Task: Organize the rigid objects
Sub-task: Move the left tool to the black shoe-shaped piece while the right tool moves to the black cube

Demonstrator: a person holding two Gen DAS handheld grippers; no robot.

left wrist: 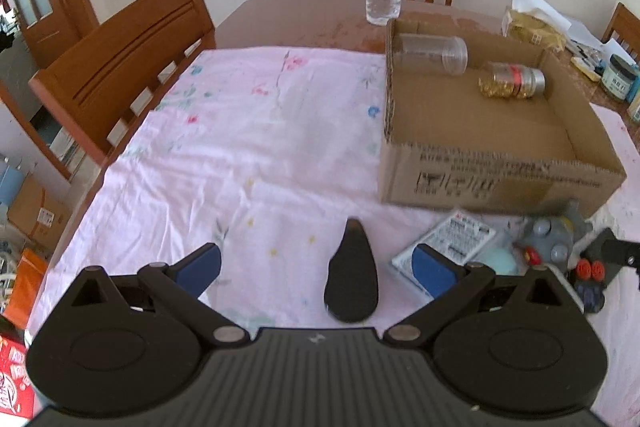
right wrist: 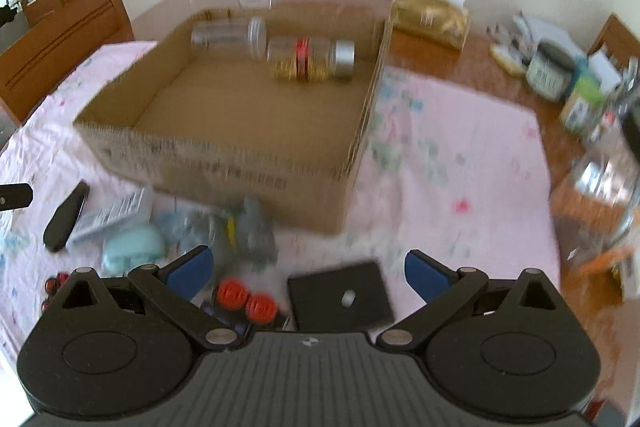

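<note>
Pink cloth (left wrist: 248, 131) covers the table. Both the left gripper (left wrist: 316, 273) and right gripper (right wrist: 306, 271) are spread wide, holding nothing. Go slowly down around the black piece (left wrist: 352, 275), then squeeze gently.

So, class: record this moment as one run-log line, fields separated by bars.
left gripper: open, over black teardrop-shaped object | right gripper: open, over flat black square plate | brown cardboard box: two jars inside

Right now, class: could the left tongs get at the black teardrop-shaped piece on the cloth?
Probably yes. The left tongs are open, and the black piece lies on the cloth between their fingers with nothing over it.
</note>
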